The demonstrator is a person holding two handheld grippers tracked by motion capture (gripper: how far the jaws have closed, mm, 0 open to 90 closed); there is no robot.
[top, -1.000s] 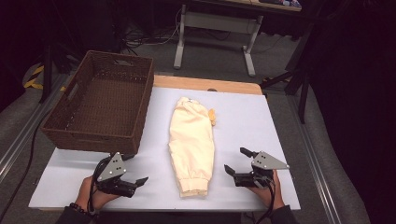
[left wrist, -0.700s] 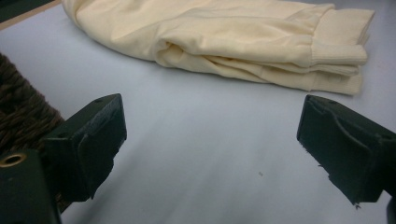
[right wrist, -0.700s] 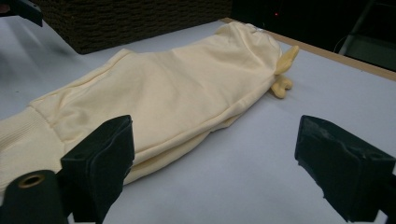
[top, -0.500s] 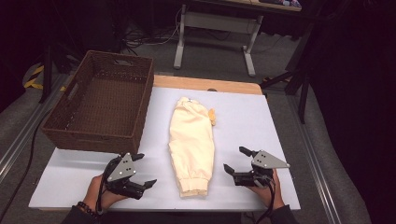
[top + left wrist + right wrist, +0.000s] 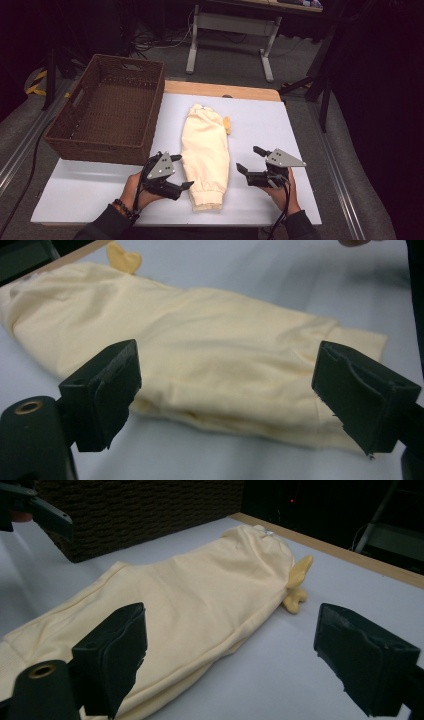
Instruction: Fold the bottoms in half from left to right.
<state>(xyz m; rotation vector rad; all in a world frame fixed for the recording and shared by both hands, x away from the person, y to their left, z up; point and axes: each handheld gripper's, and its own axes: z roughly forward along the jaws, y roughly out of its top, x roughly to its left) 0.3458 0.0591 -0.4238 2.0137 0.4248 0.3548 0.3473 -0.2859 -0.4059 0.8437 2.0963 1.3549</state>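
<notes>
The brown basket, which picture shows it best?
The high view: the whole brown basket shows from above, open top, standing left of the yellow garment. The right gripper view catches a strip of its woven wall behind the garment.

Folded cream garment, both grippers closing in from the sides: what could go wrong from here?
1. The garment lies in folded layers; the left gripper, open at its edge, may pinch only the top layer, so it unfolds.
2. The right gripper is open and apart from the cloth; an uneven lift could skew it.
3. The basket stands close; a swing could hit it.
</notes>
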